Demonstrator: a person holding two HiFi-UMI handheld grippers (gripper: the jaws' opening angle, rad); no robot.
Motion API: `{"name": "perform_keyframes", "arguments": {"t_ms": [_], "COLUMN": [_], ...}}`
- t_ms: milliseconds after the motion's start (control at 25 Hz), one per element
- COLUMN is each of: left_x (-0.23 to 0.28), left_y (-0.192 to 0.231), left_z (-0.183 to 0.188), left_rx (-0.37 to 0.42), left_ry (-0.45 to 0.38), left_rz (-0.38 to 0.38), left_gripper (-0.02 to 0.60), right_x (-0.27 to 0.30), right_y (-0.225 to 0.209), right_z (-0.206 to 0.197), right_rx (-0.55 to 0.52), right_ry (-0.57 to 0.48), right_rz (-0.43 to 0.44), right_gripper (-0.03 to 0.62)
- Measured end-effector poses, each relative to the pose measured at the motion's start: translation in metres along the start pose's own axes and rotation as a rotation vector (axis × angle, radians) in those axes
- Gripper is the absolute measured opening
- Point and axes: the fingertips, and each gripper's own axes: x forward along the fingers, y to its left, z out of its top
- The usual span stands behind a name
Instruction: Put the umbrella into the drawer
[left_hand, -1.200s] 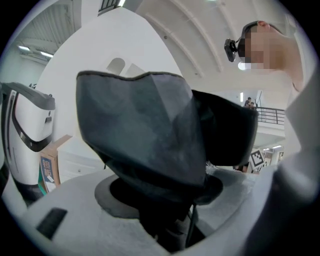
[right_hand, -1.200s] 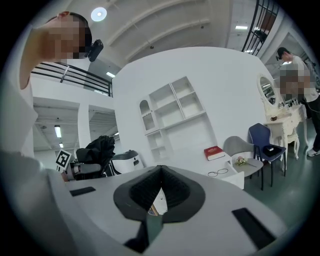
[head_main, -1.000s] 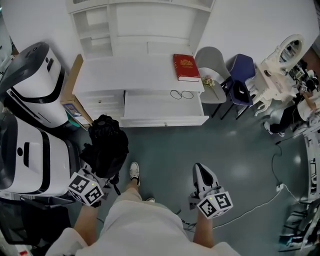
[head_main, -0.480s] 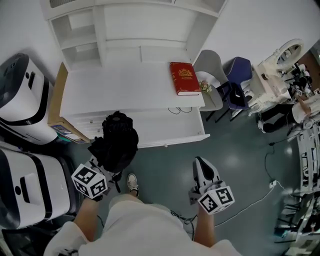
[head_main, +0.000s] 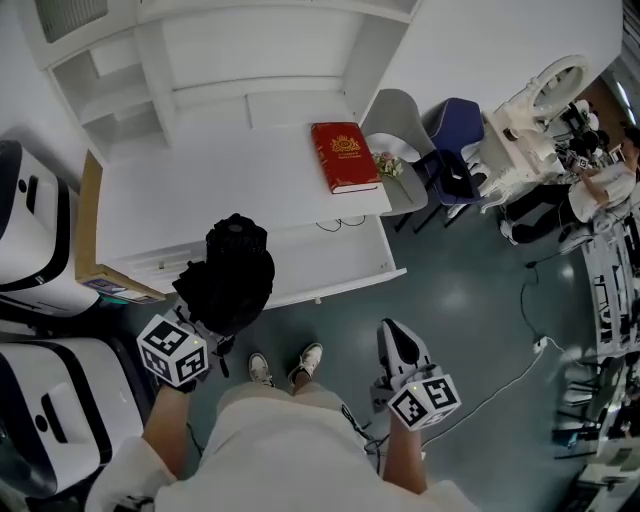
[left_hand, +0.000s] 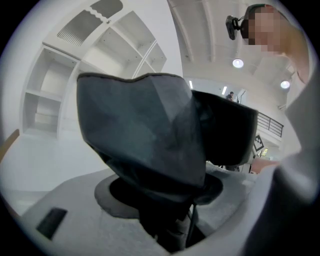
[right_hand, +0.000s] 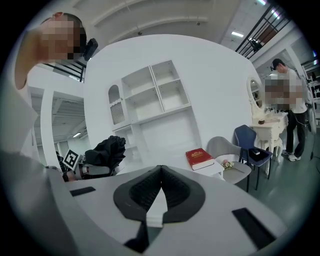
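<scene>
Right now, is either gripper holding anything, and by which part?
The left gripper holds the umbrella by its narrow bottom end, below the bunched fabric. The right gripper is shut, empty.

A book (head_main: 343, 157) is laid on the right end of the table (head_main: 220, 180), and a shelf unit (head_main: 250, 50) is set behind it. Under the table's front edge a drawer (head_main: 330, 290) is pulled open, with a pair of glasses (head_main: 338, 222) lying in it. The folded umbrella (head_main: 232, 275), clamped in the left claw (head_main: 205, 325), is held over the drawer's left end. Right of the table one chair (head_main: 395, 115) is placed, and a second chair (head_main: 455, 125) beyond it. A cardboard box (head_main: 88, 225) is set at the table's left.
</scene>
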Motion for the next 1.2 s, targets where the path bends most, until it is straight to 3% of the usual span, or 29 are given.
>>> {"name": "perform_keyframes", "arguments": {"t_ms": [160, 400, 560, 680, 800, 920, 1200], "left_x": [0.016, 0.036, 0.049, 0.059, 0.071, 0.088, 0.136], "left_y": [-0.006, -0.016, -0.016, -0.017, -0.013, -0.01, -0.001], "left_z": [-0.003, 0.021, 0.029, 0.027, 0.016, 0.0, -0.03], "left_rx": [0.014, 0.071, 0.131, 0.12, 0.116, 0.169, 0.222], "left_ry": [0.039, 0.031, 0.058, 0.065, 0.114, 0.185, 0.294], "left_rz": [0.004, 0.057, 0.108, 0.123, 0.149, 0.166, 0.13], "left_gripper": [0.267, 0.267, 0.267, 0.268, 0.268, 0.267, 0.267], "right_x": [0.013, 0.035, 0.053, 0.064, 0.073, 0.075, 0.078], "right_y": [-0.018, -0.047, -0.065, -0.076, -0.084, -0.096, -0.126], "right_z": [0.014, 0.05, 0.057, 0.058, 0.054, 0.042, 0.029], "right_rx": [0.004, -0.018, -0.003, 0.007, 0.019, 0.035, 0.062], "right_ry": [-0.031, -0.087, -0.084, -0.074, -0.06, -0.028, 0.012], "right_rz": [0.026, 0.094, 0.133, 0.154, 0.17, 0.169, 0.157], "right_gripper": [-0.002, -0.002, -0.002, -0.002, -0.002, -0.002, -0.002]}}
